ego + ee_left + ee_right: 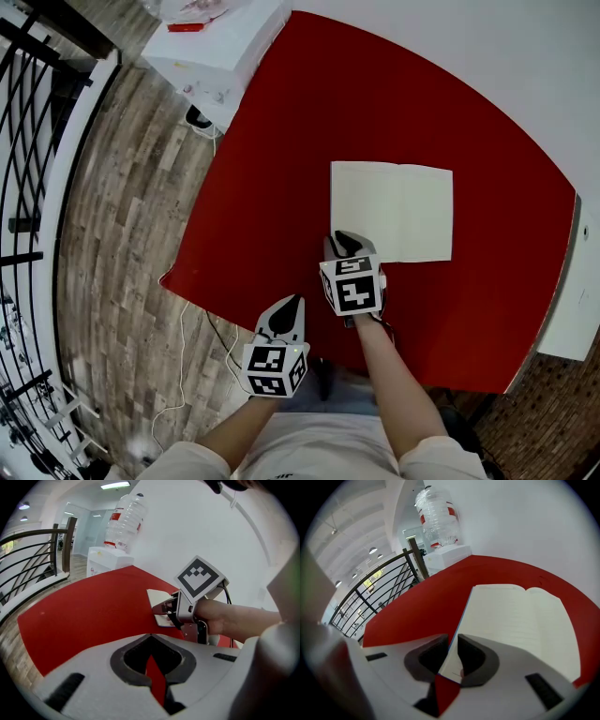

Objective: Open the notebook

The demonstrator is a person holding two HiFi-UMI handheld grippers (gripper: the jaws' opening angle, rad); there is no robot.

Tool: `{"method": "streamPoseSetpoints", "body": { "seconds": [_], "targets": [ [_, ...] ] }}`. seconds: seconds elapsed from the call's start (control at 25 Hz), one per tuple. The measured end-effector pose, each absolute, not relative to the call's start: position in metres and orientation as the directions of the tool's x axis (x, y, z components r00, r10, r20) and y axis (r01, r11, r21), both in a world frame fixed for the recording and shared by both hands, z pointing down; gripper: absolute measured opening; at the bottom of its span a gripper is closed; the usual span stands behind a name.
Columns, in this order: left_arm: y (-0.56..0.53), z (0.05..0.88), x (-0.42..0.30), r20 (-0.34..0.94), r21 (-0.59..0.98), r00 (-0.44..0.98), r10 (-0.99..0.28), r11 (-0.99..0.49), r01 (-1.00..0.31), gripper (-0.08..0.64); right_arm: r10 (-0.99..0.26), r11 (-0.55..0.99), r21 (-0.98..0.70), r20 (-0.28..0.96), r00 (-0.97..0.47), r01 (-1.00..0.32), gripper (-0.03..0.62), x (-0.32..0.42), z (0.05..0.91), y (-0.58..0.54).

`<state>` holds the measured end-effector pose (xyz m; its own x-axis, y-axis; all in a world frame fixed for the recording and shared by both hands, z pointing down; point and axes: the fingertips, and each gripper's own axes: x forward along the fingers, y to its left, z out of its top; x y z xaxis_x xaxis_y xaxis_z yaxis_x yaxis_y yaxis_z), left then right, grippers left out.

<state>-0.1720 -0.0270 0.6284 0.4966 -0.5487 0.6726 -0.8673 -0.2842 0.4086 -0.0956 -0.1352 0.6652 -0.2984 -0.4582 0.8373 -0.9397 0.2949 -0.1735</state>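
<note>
The notebook [392, 211] lies open and flat on the red table [281, 141], showing two blank cream pages [520, 620]. My right gripper [342, 242] is at its near left corner. In the right gripper view that corner, with its thin blue edge, stands between the jaws [452, 639] with a slight gap on either side, so the gripper is open around it. My left gripper [289, 305] hangs over the table's near edge, left of the notebook, jaws closed together [150, 635] and empty. From there I see the right gripper [161, 609] at the notebook [157, 599].
A white cabinet [220, 47] with a water bottle [124, 522] stands beyond the table's far left corner. A black railing [28, 187] runs along the left over the wooden floor. Cables [187, 356] lie on the floor near the table's front edge.
</note>
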Motion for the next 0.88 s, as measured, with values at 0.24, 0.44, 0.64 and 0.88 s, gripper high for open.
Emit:
{"method": "streamPoseSetpoints", "body": {
  "seconds": [0.24,0.44,0.64,0.88],
  "targets": [
    [-0.028,0.621,-0.166,0.663,0.403,0.502,-0.555,-0.301,-0.864,0.008,-0.475,0.296,-0.18,0.824,-0.308,-0.938,0.057,-0.086,0.647,-0.129],
    [-0.031,0.601,-0.153,0.646,0.377,0.513,-0.565,-0.348,-0.858,0.008,-0.533,0.27,-0.189,0.787,-0.31,-0.944,0.036,-0.061,0.61,-0.112],
    [-0.036,0.565,-0.127,0.628,0.357,0.526,-0.573,-0.388,-0.85,0.008,-0.585,0.253,-0.173,0.756,-0.293,-0.952,0.009,-0.018,0.563,-0.087],
    [-0.028,0.513,-0.11,0.612,0.312,0.548,-0.57,-0.463,-0.829,0.008,-0.65,0.208,-0.19,0.706,-0.281,-0.96,0.006,0.021,0.501,-0.04]
  ]
}}
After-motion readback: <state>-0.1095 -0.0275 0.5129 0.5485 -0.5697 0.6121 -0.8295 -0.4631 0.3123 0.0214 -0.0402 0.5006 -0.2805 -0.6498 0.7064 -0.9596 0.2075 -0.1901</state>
